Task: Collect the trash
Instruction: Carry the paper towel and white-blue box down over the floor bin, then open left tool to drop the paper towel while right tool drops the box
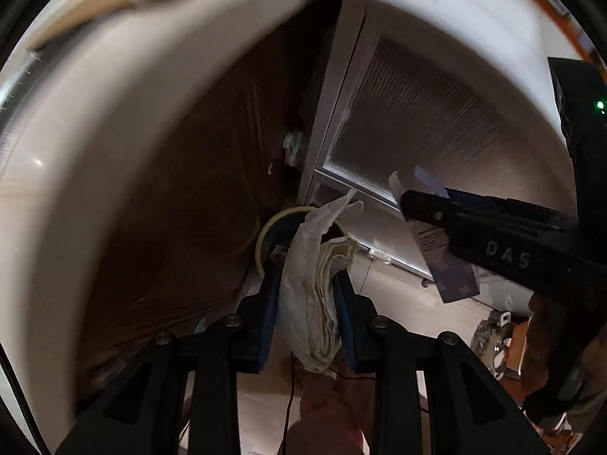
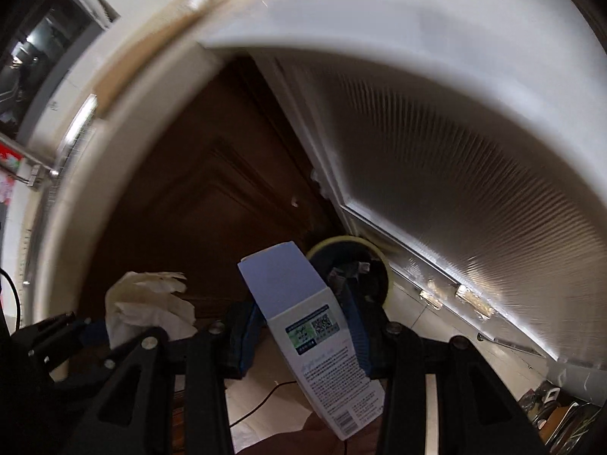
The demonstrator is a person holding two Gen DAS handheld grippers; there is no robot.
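Crumpled paper (image 1: 318, 288) is clamped in the left hand-held gripper (image 1: 305, 284) and a small carton (image 2: 315, 337) in the right hand-held gripper (image 2: 303, 326), both aimed down at the round bin (image 2: 351, 261) on the floor, presumably for dropping in.

crumpled paper wad (image 1: 322, 284); smooth printed cardboard box (image 2: 315, 326); ribbed panel (image 2: 474, 197).

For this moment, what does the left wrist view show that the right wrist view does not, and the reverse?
Only the left wrist view: a small pale green scrap low in the dark corner. Only the right wrist view: the QR code label on the white and lavender cardboard box, and the hinges on the ribbed panel. Both: the crumpled white paper in the left tongs, the box in the right tongs, and the yellow-rimmed round bin below.
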